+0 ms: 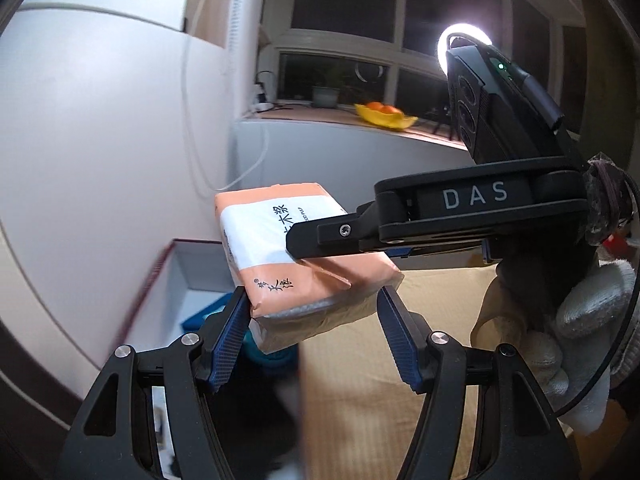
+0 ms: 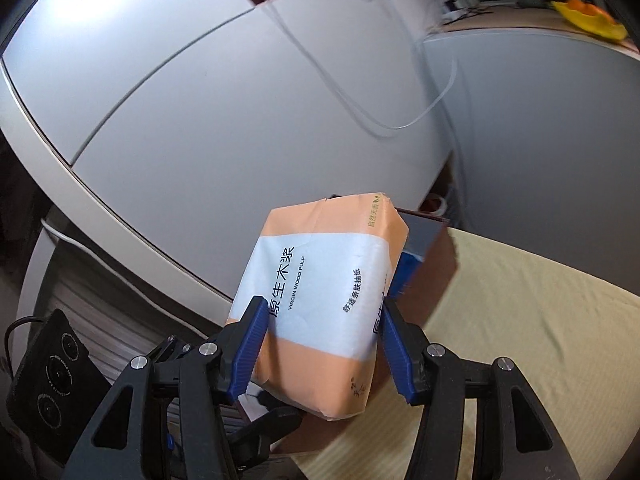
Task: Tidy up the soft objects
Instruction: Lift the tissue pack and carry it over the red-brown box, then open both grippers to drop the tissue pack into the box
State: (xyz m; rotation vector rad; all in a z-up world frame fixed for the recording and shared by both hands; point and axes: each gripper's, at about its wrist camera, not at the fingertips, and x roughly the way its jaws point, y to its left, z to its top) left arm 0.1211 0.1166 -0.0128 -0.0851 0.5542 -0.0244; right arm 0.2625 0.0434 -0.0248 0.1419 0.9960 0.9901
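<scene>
Big pale wall panel filling the background, white cable looping down across it. Below that, yellow cloth spread over the surface, with the open box parked at its far edge, right against the wall. Dark red outside, white inside, something blue already lying in the bottom of the box.

Tissue pack up in the air, hovering just above the near side of the box, tilted, orange ends and white band showing. Pinched between the blue pads of the right gripper, closed firmly on the pack's sides, soft wrapper giving a little under the squeeze. Gloved hand behind it, seen from the left camera.

Left gripper right under the pack and nearer than the box, jaws spread wide, pack's lower corner hanging between the fingers; touching or just clear, hard to say.

Progress, by the look of it: one blue item apparently stowed, this pack lifted and almost over the box but not yet in. Lowering and letting go to come. Anything else waiting beside the box, out of view.
</scene>
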